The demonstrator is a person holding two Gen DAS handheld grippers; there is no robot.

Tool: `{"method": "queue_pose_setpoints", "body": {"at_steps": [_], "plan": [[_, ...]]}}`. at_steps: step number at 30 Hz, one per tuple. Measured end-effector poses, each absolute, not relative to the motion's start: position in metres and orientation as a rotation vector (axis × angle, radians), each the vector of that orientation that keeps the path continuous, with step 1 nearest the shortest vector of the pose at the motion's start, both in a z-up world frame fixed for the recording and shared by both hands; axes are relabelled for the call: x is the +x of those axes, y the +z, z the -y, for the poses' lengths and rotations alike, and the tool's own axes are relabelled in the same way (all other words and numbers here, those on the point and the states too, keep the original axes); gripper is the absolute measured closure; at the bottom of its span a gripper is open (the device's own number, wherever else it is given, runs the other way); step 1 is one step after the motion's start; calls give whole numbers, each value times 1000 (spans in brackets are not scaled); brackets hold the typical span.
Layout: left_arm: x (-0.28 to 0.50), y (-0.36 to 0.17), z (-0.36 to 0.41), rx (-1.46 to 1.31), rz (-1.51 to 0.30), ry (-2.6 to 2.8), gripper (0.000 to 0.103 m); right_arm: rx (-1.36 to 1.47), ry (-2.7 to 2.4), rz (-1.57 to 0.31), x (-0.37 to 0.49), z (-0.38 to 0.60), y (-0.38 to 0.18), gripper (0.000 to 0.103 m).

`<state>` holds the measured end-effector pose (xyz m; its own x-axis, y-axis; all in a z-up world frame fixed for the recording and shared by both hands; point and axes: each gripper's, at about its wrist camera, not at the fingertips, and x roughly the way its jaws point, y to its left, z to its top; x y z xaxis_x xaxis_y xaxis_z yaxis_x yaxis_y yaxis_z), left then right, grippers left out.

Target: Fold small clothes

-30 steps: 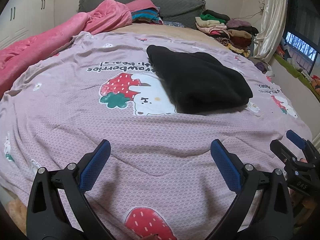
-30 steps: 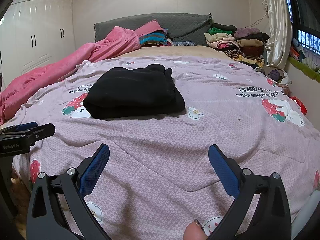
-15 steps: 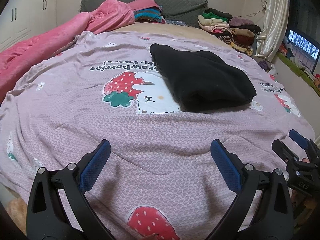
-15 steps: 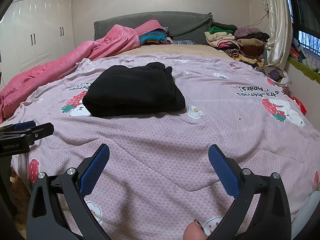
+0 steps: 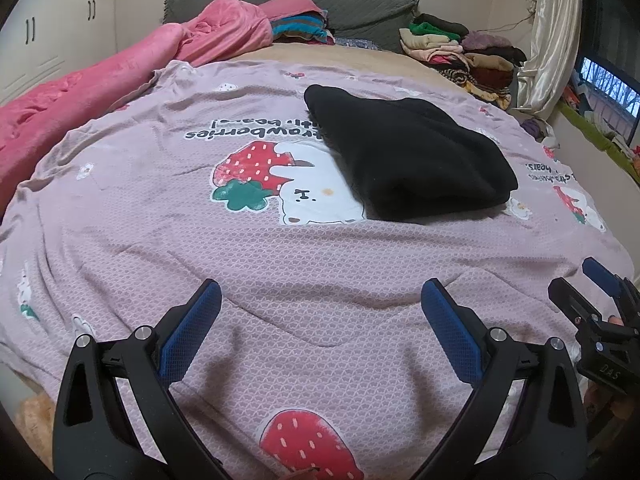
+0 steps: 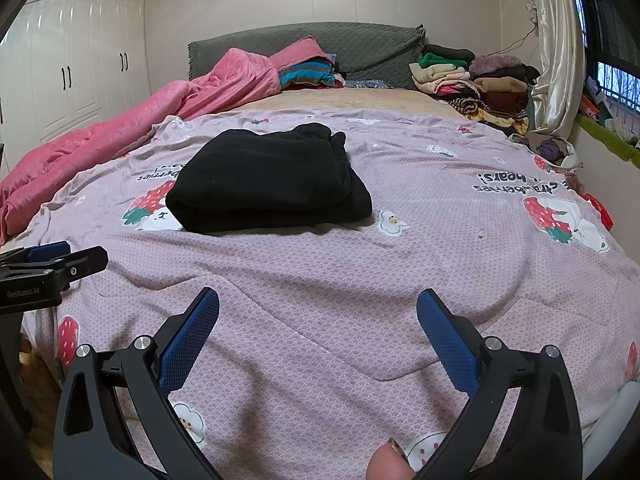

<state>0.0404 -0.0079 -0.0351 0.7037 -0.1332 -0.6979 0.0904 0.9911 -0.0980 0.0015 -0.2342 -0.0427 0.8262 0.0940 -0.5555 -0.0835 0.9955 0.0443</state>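
A black garment (image 5: 408, 160) lies folded into a thick rectangle on the pink strawberry-print bedspread (image 5: 160, 240), mid-bed. It also shows in the right wrist view (image 6: 264, 180). My left gripper (image 5: 320, 300) is open and empty, low over the bed's near edge, well short of the garment. My right gripper (image 6: 318, 308) is open and empty, likewise near the front edge. The right gripper shows at the right edge of the left wrist view (image 5: 596, 304); the left gripper shows at the left edge of the right wrist view (image 6: 52, 264).
A pink blanket (image 6: 120, 132) lies bunched along the left side. Stacks of folded clothes (image 6: 476, 80) sit at the head of the bed on the right, with striped ones (image 6: 308, 74) by the grey headboard (image 6: 300, 46). White wardrobes (image 6: 72, 68) stand at left, a curtain (image 6: 556, 48) at right.
Both grippers have drawn back slightly and tilted, so the garment sits a little lower and nearer in the views. Both stay open and empty. The garment has not moved.
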Motion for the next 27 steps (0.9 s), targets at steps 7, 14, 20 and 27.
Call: {"method": "queue_pose_setpoints", "body": {"at_steps": [7,14,20,27], "plan": [[40,-36,7,-49,-788,-114,10,21,90,-596,1,235,-44,4],[44,-39,5,-50,-823,-90,10,59,53,-614,0,248,-44,4],[55,-27,-35,-166,-848,-67,10,219,-217,-656,-16,337,-48,4],[111,7,-224,-206,-759,342,9,441,-968,-685,-112,551,-83,4]]}}
